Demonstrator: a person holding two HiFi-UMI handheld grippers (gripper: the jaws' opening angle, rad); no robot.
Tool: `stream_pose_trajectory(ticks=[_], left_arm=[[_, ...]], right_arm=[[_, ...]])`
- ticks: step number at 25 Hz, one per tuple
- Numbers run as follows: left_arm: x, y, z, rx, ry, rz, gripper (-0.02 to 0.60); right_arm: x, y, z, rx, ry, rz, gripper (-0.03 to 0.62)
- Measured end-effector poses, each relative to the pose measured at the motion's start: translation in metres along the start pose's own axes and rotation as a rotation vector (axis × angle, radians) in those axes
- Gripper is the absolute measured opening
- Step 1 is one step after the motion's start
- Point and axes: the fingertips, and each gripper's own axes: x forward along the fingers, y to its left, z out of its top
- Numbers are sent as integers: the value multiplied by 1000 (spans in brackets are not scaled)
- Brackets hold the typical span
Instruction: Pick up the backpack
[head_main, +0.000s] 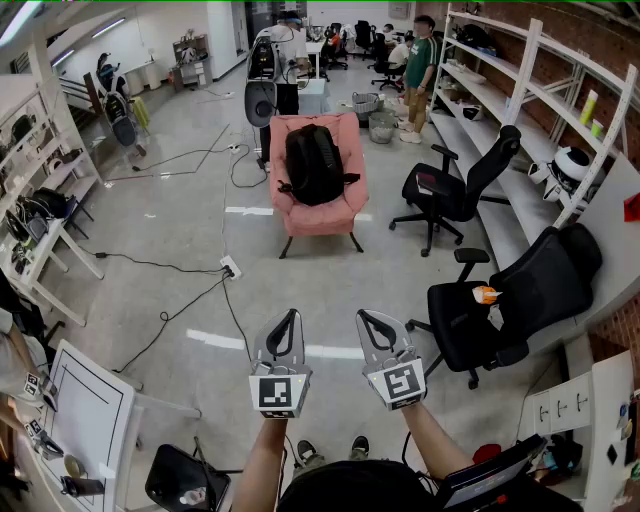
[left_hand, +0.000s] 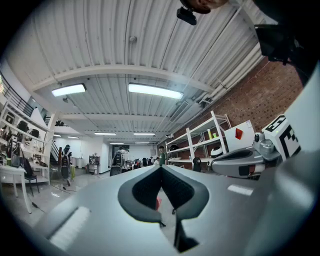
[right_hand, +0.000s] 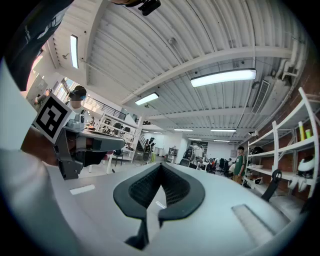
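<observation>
Backpack (head_main: 314, 163): black, upright on the seat of a pink armchair (head_main: 318, 215), leaning against the backrest and roughly centred between the two armrests. The armchair stands on the grey floor (head_main: 190, 215) in the middle of a large workshop room.

Low in the head view, the left gripper (head_main: 289, 316) and the right gripper (head_main: 366, 316) are held side by side on outstretched forearms, pointing toward the armchair and well apart from it. Each gripper's own view shows its jaws pressed together at the tips, with nothing between them: left gripper (left_hand: 161, 168), right gripper (right_hand: 161, 165). Neither touches the backpack.

Two black office chairs stand to the right of the armchair, one (head_main: 455, 190) near its right armrest and one (head_main: 510, 305) closer to the grippers. White shelves (head_main: 520, 100) run along the brick wall on the right. A person in a green shirt (head_main: 421, 62) stands beside them, beyond the armchair. A dark cable (head_main: 175, 310) trails across the floor on the left.
</observation>
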Motion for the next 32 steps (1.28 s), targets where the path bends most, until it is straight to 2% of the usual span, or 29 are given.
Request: stream_pose_trajectory(ticks=[6, 12, 21, 27, 29, 32], left_arm=[[-10, 12, -12, -9, 34, -25, 2], [-20, 40, -19, -30, 51, -14, 2], [-18, 52, -44, -59, 99, -58, 2], [27, 42, -58, -49, 115, -66, 2], [47, 41, -63, -26, 129, -65, 2], [78, 37, -67, 16, 154, -62, 2]], right_arm=[[3, 14, -1, -12, 13, -27, 11], [16, 39, -15, 1, 41, 30, 12], [36, 68, -40, -2, 112, 11, 12], [64, 34, -58, 35, 115, 4, 12], [79, 20, -64, 55, 118, 5, 12], [106, -8, -68, 98, 68, 12, 12]])
